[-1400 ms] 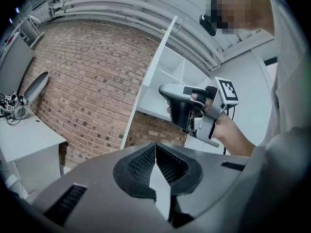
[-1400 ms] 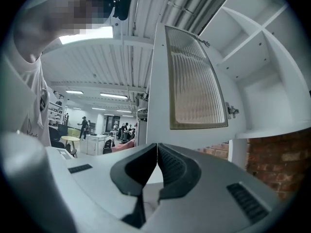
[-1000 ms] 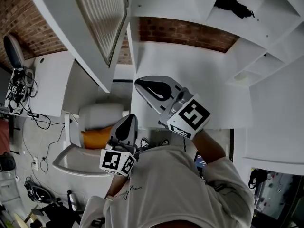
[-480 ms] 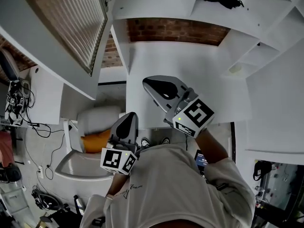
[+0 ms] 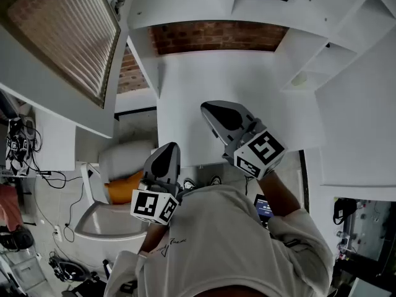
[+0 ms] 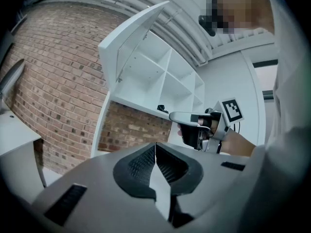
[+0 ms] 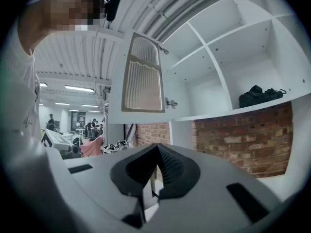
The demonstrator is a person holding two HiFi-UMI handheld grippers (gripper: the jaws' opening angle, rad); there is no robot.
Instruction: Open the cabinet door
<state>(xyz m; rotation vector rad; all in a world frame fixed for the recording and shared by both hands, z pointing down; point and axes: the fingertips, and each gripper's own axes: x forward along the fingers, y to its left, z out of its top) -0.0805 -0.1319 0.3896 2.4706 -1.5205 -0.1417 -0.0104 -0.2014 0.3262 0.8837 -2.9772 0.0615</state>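
A white wall cabinet [image 5: 185, 2] of open cubby shelves fills the top of the head view, and everything here is placed against it. The cabinet door [image 5: 62, 36], a white frame around a ribbed glass panel, stands swung wide open off the cabinet's left side, attached there by a small metal hinge [image 7: 170, 102]. In the right gripper view the same door [image 7: 143, 79] juts out from the cabinet's left wall with the bare shelves exposed beside it. A black bag [image 7: 260, 96] lies on a shelf in the cabinet's right part. Under the cabinet runs a strip of brick wall [image 5: 216, 36], and below that a white ledge [image 5: 210, 85]. The left gripper [image 5: 166, 156] is held below the cabinet, in front of the ledge's near edge, well apart from the door. Its own view shows its jaws [image 6: 155, 152] pressed together with nothing between them. The right gripper [image 5: 218, 113] hovers over the ledge, closer to the cabinet than the left one and apart from the door. Its jaws [image 7: 157, 152] are likewise pressed together and empty. Each gripper carries a marker cube [image 5: 260, 153] at its back end. The person's white shirt [image 5: 229, 246] fills the bottom of the head view, farthest from the cabinet.
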